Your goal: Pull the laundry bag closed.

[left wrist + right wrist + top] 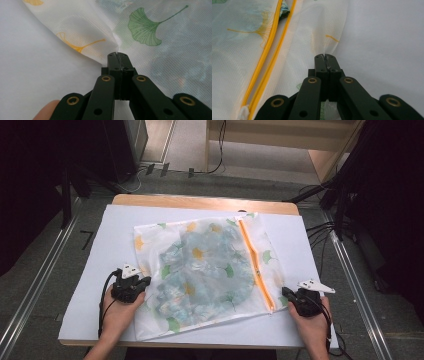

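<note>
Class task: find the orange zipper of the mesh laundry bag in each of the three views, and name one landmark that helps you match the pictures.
High view: the orange zipper runs down the bag's right part, from the far edge toward the right gripper.
Left gripper view: not in it.
Right gripper view: at left, a double orange line running up the picture.
Shared landmark: the leaf-printed mesh laundry bag, lying on the white table cover.

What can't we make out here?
- Garment inside the mesh bag: blurred by the mesh in the high view, type unreadable.
- Zipper pull: too small in the high view.
- Bag's near edge: hidden behind the shut left gripper and right gripper in their views.
</note>
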Action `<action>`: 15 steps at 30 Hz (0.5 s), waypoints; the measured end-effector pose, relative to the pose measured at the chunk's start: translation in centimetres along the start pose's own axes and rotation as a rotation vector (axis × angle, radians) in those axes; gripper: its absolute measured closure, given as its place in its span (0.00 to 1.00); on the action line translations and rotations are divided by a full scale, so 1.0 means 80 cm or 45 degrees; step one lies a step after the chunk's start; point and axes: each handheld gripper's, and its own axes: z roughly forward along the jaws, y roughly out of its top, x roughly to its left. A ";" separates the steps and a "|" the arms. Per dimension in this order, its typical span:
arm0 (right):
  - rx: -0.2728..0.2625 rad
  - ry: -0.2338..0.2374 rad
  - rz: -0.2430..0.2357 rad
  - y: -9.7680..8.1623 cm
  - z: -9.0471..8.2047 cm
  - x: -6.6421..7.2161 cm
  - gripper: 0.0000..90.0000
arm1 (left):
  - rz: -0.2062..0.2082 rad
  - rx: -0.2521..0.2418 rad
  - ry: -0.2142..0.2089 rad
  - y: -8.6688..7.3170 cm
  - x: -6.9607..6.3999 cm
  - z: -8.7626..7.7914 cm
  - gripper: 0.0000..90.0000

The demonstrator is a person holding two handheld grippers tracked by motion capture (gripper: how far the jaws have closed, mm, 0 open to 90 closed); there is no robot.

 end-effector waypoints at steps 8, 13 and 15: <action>-0.008 0.048 -0.015 -0.010 -0.014 0.013 1.00 | -0.050 -0.019 0.041 0.015 0.019 0.014 1.00; -0.019 0.080 -0.054 -0.016 -0.023 0.031 1.00 | -0.079 -0.028 0.071 0.020 0.033 0.018 1.00; -0.017 0.092 -0.070 -0.018 -0.025 0.039 1.00 | -0.079 -0.026 0.092 0.022 0.038 0.019 1.00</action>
